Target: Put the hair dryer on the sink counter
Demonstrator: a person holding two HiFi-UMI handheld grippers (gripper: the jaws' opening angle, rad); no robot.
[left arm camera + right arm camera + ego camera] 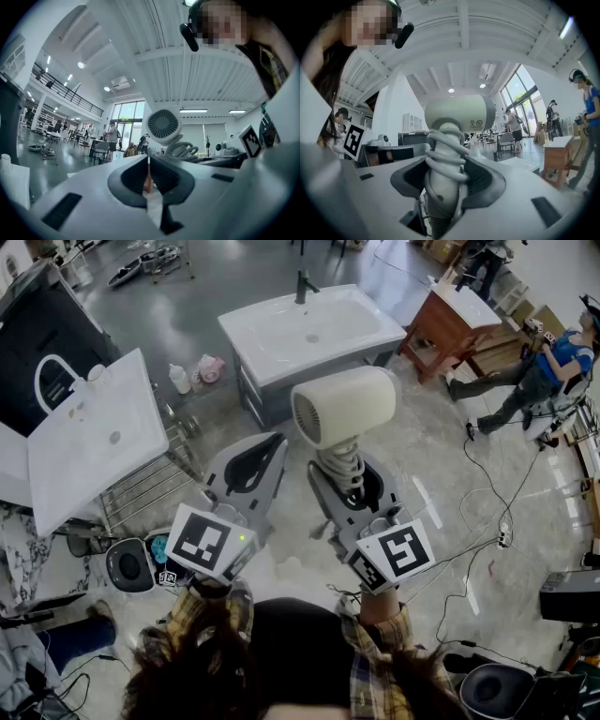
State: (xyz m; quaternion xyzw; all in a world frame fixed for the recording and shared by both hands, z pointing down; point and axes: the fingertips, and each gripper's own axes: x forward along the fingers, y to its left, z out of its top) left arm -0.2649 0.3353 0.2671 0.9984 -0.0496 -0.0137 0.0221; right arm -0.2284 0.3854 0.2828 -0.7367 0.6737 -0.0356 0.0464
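Cream-white plastic, the hair dryer [343, 405] is held in the air, its cord-wrapped handle clamped by the right gripper [352, 482], well short of the white sink counter [246, 334] ahead. The left gripper [264, 450] is closed on nothing. The dryer should be carried forward level, lowered onto the flat rim beside the basin, and released only once it is resting steadily.
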